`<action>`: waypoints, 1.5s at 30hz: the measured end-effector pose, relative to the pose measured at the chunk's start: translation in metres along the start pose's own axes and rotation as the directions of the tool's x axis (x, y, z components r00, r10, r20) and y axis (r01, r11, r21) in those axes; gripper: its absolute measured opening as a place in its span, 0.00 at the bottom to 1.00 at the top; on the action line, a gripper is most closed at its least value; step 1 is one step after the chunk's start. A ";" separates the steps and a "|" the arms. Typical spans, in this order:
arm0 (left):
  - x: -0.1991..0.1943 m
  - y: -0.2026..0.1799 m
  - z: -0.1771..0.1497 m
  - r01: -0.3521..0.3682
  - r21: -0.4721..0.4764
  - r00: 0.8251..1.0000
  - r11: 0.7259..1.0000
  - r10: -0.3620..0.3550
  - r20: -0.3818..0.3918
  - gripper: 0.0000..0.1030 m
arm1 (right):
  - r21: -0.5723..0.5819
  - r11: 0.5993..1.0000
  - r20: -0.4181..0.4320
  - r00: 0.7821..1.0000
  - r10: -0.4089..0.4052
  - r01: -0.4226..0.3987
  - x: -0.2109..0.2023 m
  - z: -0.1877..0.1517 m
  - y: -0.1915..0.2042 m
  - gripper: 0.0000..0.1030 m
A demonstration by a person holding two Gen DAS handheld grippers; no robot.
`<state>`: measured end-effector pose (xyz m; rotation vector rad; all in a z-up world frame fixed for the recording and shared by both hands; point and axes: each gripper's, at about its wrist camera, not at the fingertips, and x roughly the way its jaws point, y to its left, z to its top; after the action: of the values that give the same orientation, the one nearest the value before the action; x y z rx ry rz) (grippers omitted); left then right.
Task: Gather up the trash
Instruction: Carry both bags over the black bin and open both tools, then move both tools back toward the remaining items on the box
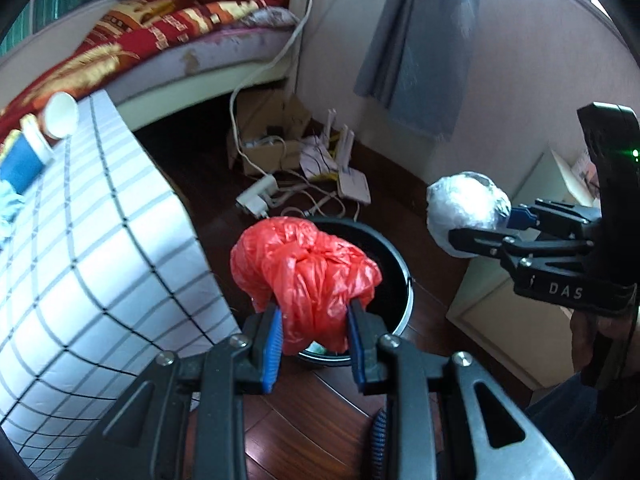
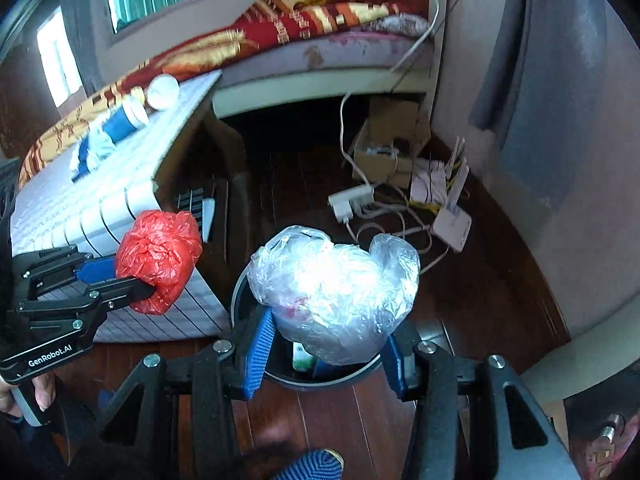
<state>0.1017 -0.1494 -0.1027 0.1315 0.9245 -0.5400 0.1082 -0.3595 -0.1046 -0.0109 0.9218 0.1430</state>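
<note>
My left gripper (image 1: 314, 322) is shut on a crumpled red plastic bag (image 1: 304, 268) and holds it over the round black trash bin (image 1: 396, 276) on the floor. It also shows in the right wrist view (image 2: 134, 276) with the red bag (image 2: 160, 256). My right gripper (image 2: 326, 346) is shut on a crumpled clear plastic bag (image 2: 336, 292) above the same bin (image 2: 360, 376). In the left wrist view the right gripper (image 1: 480, 228) holds the clear bag (image 1: 466, 204) to the right of the bin.
A table with a white grid cloth (image 1: 80, 248) stands left of the bin, with a blue paper cup (image 1: 24, 160) and a white cup (image 1: 60, 116). A bed (image 1: 160, 40), a cardboard box, a router (image 1: 352, 184), cables and a white cabinet (image 1: 516, 280) surround the floor.
</note>
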 end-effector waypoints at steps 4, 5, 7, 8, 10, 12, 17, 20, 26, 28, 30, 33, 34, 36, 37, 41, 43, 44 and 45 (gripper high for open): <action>0.027 0.003 0.001 0.010 -0.035 0.999 0.999 -0.011 -0.037 0.29 | -0.029 1.000 -0.068 0.998 0.006 -0.008 0.032 -0.006 -0.008 0.49; 0.032 0.004 0.002 0.010 -0.048 0.999 0.999 -0.012 -0.041 0.29 | -0.038 0.999 -0.081 0.997 0.007 -0.010 0.040 -0.007 -0.008 0.49; 0.047 0.007 0.001 0.030 -0.081 0.997 0.996 -0.036 -0.069 0.29 | -0.056 0.998 -0.112 0.994 0.014 -0.020 0.056 -0.011 -0.008 0.49; 0.055 0.008 0.000 0.033 -0.091 0.996 0.995 -0.040 -0.085 0.29 | -0.067 0.997 -0.129 0.991 0.021 -0.030 0.066 -0.011 -0.008 0.49; 0.067 0.010 0.000 0.033 -0.095 0.993 0.995 -0.044 -0.107 0.29 | -0.085 0.995 -0.159 0.987 0.031 -0.045 0.082 -0.013 -0.006 0.49; 0.078 0.010 -0.001 0.029 -0.091 0.991 0.995 -0.040 -0.126 0.29 | -0.107 0.993 -0.187 0.982 0.037 -0.058 0.098 -0.015 -0.003 0.49; 0.102 0.015 -0.004 -0.014 -0.101 0.984 0.995 -0.004 -0.178 0.77 | -0.183 0.982 -0.255 0.963 -0.089 0.042 0.139 -0.023 0.001 0.95; 0.104 0.021 -0.008 -0.051 -0.112 0.982 0.992 0.029 -0.186 0.89 | -0.166 0.982 -0.275 0.953 -0.130 0.086 0.150 -0.027 -0.012 0.97; 0.099 0.029 -0.015 -0.117 -0.109 0.979 0.987 0.096 -0.178 0.96 | -0.099 0.984 -0.245 0.955 -0.166 0.145 0.140 -0.023 -0.033 1.00; 0.095 0.029 -0.015 -0.121 -0.112 0.981 0.986 0.101 -0.167 0.96 | -0.072 0.986 -0.236 0.958 -0.164 0.151 0.134 -0.021 -0.036 1.00; 0.088 0.028 -0.014 -0.125 -0.118 0.983 0.985 0.107 -0.151 0.96 | -0.055 0.986 -0.224 0.961 -0.165 0.156 0.127 -0.020 -0.035 1.00; 0.073 0.027 -0.012 -0.143 -0.121 0.985 0.982 0.130 -0.115 0.96 | -0.041 0.989 -0.203 0.968 -0.151 0.145 0.115 -0.017 -0.030 1.00; 0.067 0.027 -0.012 -0.153 -0.113 0.984 0.982 0.142 -0.105 0.96 | -0.041 0.989 -0.196 0.969 -0.150 0.145 0.111 -0.016 -0.029 1.00; 0.058 0.024 -0.007 -0.164 -0.107 0.984 0.981 0.155 -0.083 0.97 | -0.034 0.989 -0.181 0.973 -0.147 0.143 0.102 -0.015 -0.025 1.00; 0.052 0.023 -0.006 -0.165 -0.106 0.985 0.981 0.158 -0.071 0.97 | -0.028 0.989 -0.173 0.974 -0.145 0.142 0.096 -0.014 -0.023 1.00; 0.035 0.023 0.000 -0.168 -0.100 0.985 0.981 0.164 -0.044 0.97 | 0.004 0.991 -0.146 0.981 -0.131 0.133 0.075 -0.009 -0.020 1.00; 0.023 0.024 0.002 -0.169 -0.104 0.986 0.980 0.167 -0.027 0.97 | 0.021 0.992 -0.134 0.984 -0.119 0.123 0.065 -0.008 -0.019 1.00; 0.019 0.025 0.002 -0.169 -0.106 0.986 0.980 0.168 -0.019 0.97 | 0.029 0.993 -0.126 0.985 -0.114 0.118 0.061 -0.006 -0.019 1.00; 0.012 0.025 0.003 -0.168 -0.108 0.986 0.980 0.168 -0.008 0.97 | 0.035 0.993 -0.117 0.987 -0.111 0.116 0.055 -0.005 -0.017 1.00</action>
<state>0.1221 -0.1332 -0.1131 0.1098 0.9296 -0.3324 0.1392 -0.3707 -0.1521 -0.0331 1.0365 0.0174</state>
